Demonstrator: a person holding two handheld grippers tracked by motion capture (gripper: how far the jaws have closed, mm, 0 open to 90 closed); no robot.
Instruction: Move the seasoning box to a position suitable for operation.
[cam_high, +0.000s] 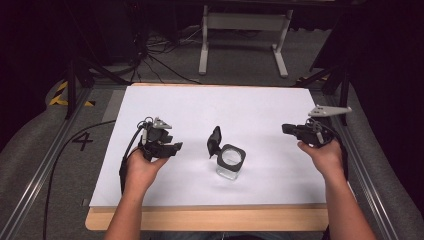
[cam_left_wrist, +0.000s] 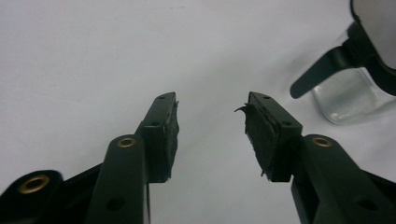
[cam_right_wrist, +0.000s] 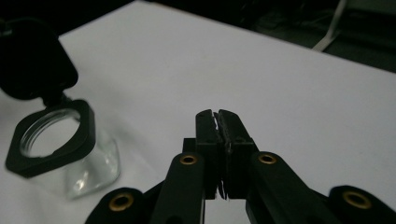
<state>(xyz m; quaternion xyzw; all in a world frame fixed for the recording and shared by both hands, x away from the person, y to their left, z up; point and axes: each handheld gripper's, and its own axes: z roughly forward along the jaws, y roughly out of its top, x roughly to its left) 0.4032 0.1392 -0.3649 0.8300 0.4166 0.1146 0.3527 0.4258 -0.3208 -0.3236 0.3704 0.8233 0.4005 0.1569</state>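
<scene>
Left gripper (cam_high: 170, 148) sits low over the white sheet (cam_high: 190, 107) at the table's left side, held in the person's left hand (cam_high: 142, 167); in its own view the jaws stand well apart with nothing between them. Right gripper (cam_high: 289, 129), held in the right hand (cam_high: 326, 155) near the sheet's right edge, has its jaws pressed together on nothing. Between the two, near the sheet's middle, stands a clear glass jar (cam_high: 230, 162) with a black square collar and its black flip lid (cam_high: 214, 141) hinged open to the left. Wooden table edge (cam_high: 210, 220) shows along the near side.
</scene>
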